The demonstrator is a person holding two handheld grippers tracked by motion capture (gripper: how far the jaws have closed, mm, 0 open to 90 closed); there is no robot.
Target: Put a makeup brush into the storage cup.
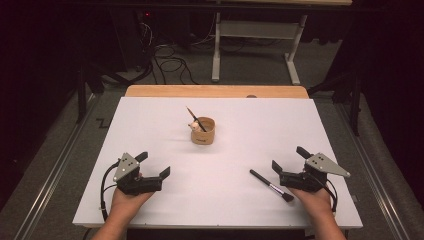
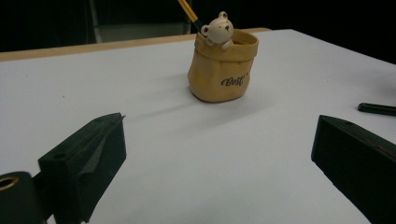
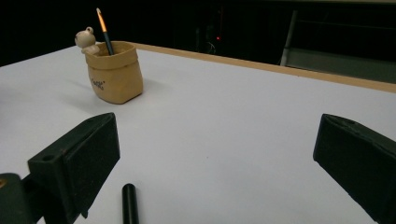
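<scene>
One pencil (image 1: 196,119) already stands in the bear pot (image 1: 203,131) mid-table, while the brush (image 1: 271,185) lies flat just beside the right gripper (image 1: 287,159), so with both it and the left gripper (image 1: 153,164) spread wide and empty, picking and potting the brush seems left.
</scene>
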